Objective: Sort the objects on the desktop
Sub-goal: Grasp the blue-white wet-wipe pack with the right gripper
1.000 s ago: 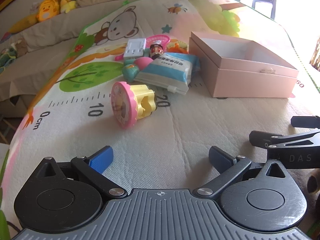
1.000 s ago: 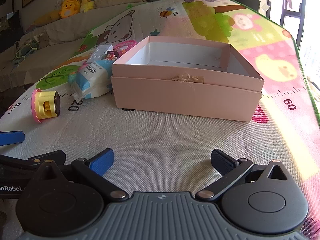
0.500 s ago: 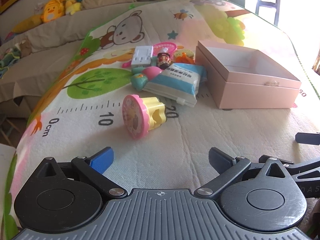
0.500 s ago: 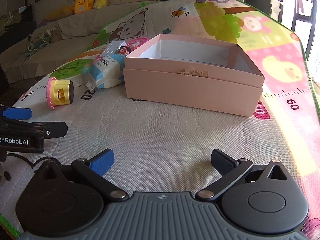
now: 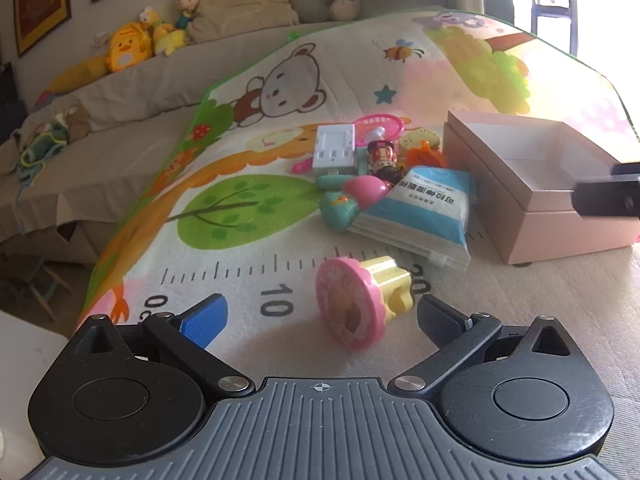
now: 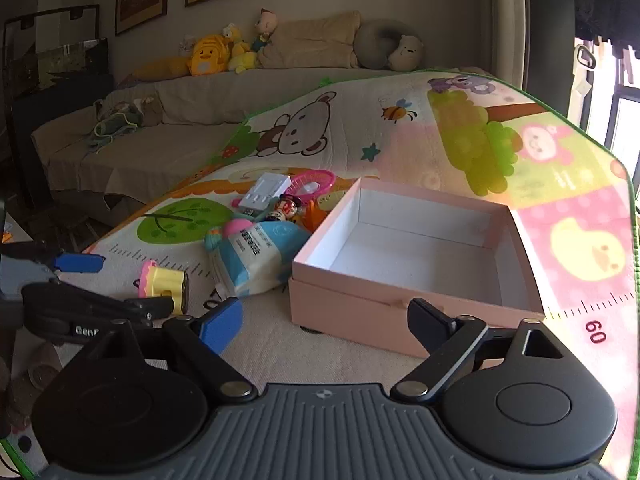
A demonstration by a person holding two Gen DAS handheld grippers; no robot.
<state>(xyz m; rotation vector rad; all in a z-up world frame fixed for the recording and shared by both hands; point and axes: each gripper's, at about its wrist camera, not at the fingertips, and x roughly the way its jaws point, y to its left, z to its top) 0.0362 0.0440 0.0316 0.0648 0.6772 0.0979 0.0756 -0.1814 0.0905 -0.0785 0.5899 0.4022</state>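
A pink and yellow toy (image 5: 360, 298) lies on its side on the play mat, just ahead of my open left gripper (image 5: 320, 316), between its fingers' line. It also shows in the right wrist view (image 6: 162, 286). Behind it lie a blue and white packet (image 5: 424, 212), a teal and pink toy (image 5: 348, 200), a small doll (image 5: 382, 156) and a white power strip (image 5: 334, 146). An open, empty pink box (image 6: 420, 256) stands to the right. My right gripper (image 6: 324, 318) is open and empty, raised before the box's near wall.
The mat (image 5: 248, 184) covers a table with its left edge near a grey sofa (image 5: 100, 120) with plush toys. A pink racket (image 5: 380, 124) and an orange toy (image 5: 424, 156) lie behind the pile. The left gripper's body (image 6: 80, 312) shows left of my right gripper.
Both grippers have risen and moved forward. The pink and yellow toy now sits close between the left fingers. The right view now looks down into the box.
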